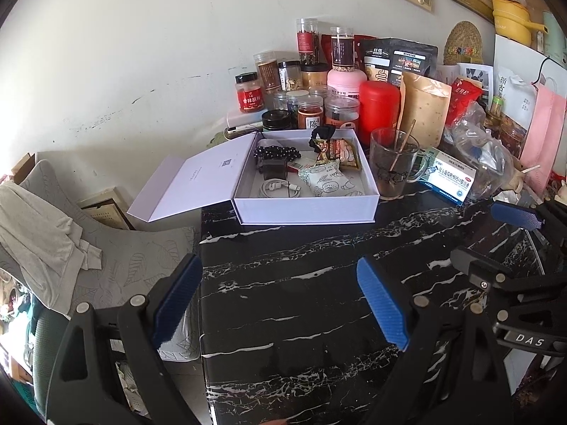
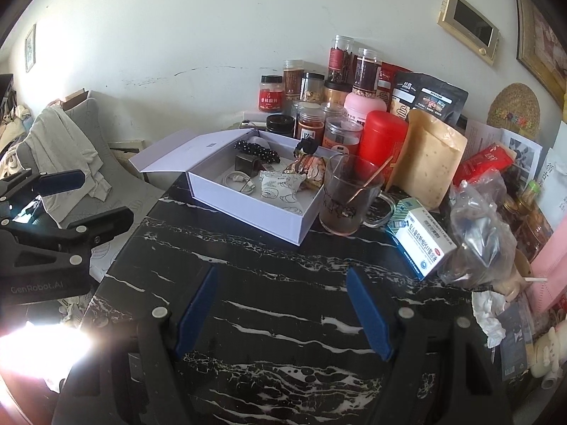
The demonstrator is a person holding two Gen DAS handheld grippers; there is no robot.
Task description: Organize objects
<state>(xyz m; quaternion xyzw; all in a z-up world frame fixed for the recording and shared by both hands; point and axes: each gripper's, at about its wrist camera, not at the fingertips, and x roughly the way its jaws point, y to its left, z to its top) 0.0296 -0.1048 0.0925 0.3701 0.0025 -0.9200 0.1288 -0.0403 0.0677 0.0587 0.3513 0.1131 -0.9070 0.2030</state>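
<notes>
1. Your left gripper (image 1: 280, 304) sits at the bottom of the left wrist view, jaws spread wide with nothing between them, over the black marble table (image 1: 319, 265).
2. Your right gripper (image 2: 283, 310) fills the bottom of the right wrist view, jaws likewise wide apart and holding nothing.
3. The white box (image 1: 304, 209) lies at mid-frame in the left wrist view, its lid (image 1: 191, 184) folded open to the left, past the table edge.
4. Inside the box you can see a black bead string (image 1: 276, 152) toward the back, a coiled white cable (image 1: 276, 188) at the front left, a pale patterned snack packet (image 1: 326, 180) at the front right, and a brown snack packet (image 1: 336, 152) behind it.
5. A glass mug (image 1: 393, 166) with a thin stick leaning in it stands just right of the box; a medicine box (image 1: 446, 176) lies just beside the mug, further right.
6. Behind the box, spice jars (image 1: 312, 109) and a red canister (image 1: 379, 109) crowd against the wall.
7. In the right wrist view the box (image 2: 262, 209) sits at centre and the mug (image 2: 345, 198) just to its right.
</notes>
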